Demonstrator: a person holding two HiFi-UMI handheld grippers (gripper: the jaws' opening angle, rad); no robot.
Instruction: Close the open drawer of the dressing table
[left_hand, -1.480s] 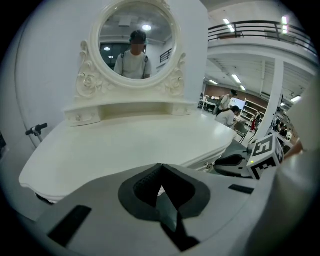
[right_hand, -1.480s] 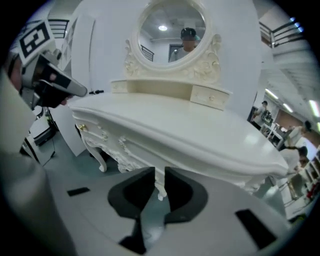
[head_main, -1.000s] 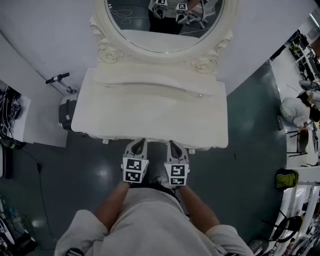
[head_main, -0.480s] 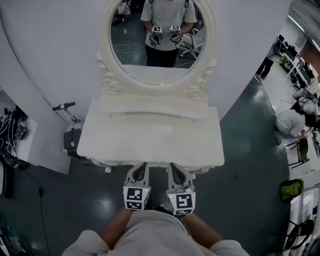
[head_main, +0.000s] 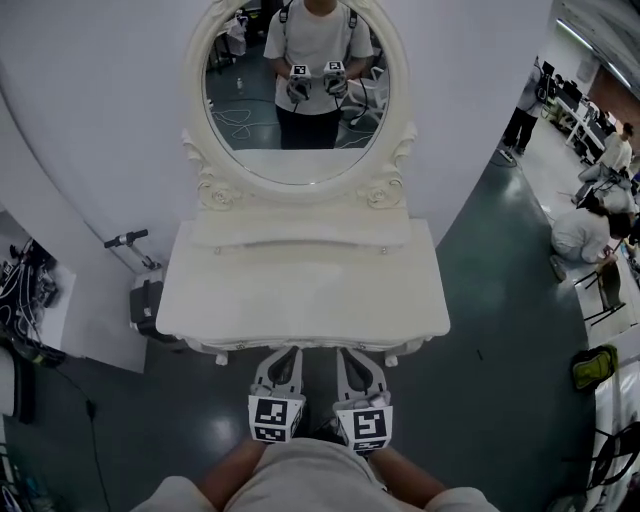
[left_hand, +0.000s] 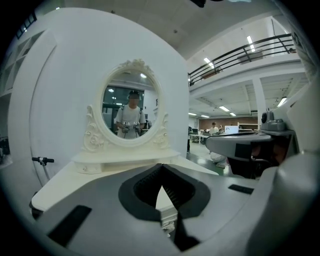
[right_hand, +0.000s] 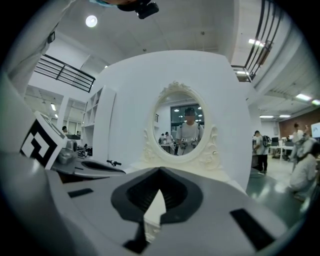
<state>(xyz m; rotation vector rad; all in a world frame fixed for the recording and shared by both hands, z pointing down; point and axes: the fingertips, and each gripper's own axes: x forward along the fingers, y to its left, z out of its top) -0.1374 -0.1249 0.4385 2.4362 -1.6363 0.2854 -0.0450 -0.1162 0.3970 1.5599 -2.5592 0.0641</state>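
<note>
The white dressing table (head_main: 300, 290) with its oval mirror (head_main: 295, 85) stands against a curved white wall. In the head view no drawer sticks out past the table's front edge (head_main: 310, 343), and the drawer front is hidden beneath that edge. My left gripper (head_main: 285, 352) and right gripper (head_main: 350, 352) sit side by side at the middle of the front edge, both shut and holding nothing. The left gripper (left_hand: 161, 170) points over the tabletop (left_hand: 100, 172) toward the mirror, as does the right gripper (right_hand: 160, 172). The mirror reflects the person holding both grippers.
A dark case with a handlebar (head_main: 145, 300) stands on the floor left of the table. Cables and equipment (head_main: 20, 300) lie at the far left. People (head_main: 585, 230) and a yellow-green bag (head_main: 597, 365) are on the floor at the right.
Both grippers have risen and stay together at the table's front edge. The head view has tipped up, so more of the mirror and the person's reflection shows.
</note>
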